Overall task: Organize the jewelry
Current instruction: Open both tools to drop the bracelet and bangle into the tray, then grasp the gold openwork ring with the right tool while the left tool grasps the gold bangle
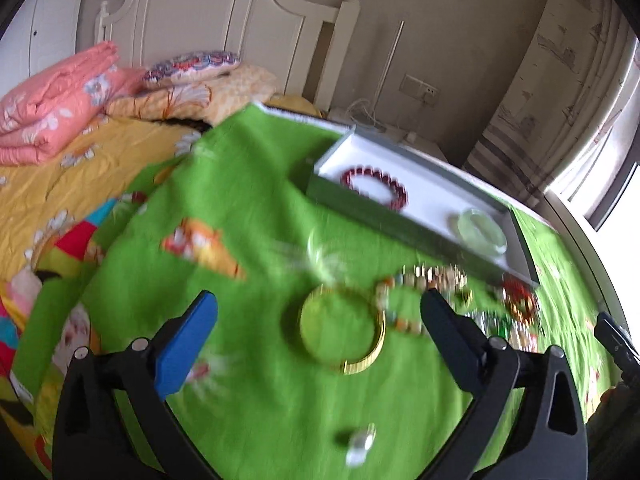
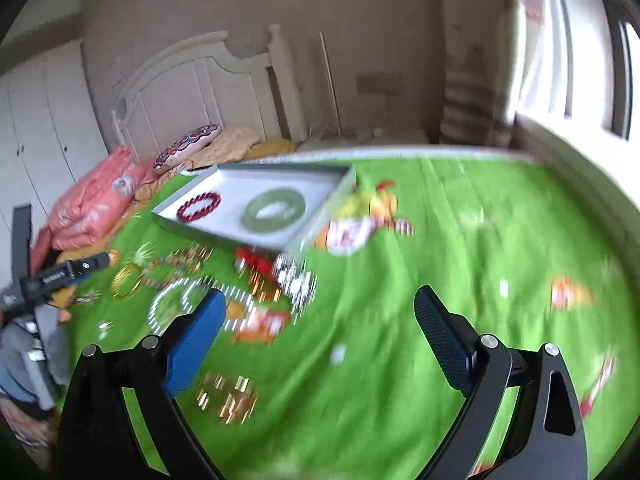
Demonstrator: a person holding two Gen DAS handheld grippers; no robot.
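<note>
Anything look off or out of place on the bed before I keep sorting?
Nothing looks damaged. The tray holds only the red bead bracelet and the pale green bangle; the gold bangle and other pieces lie loose on the green cloth. Both views are blurred.

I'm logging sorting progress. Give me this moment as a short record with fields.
surface: green blanket on a bed
tray: white-lined tray, at the far side
in tray: red bead bracelet; pale green bangle
on blanket: gold bangle, beaded bracelet, other blurred pieces
left gripper: open, empty, around the gold bangle in view
right gripper: open, empty
</note>
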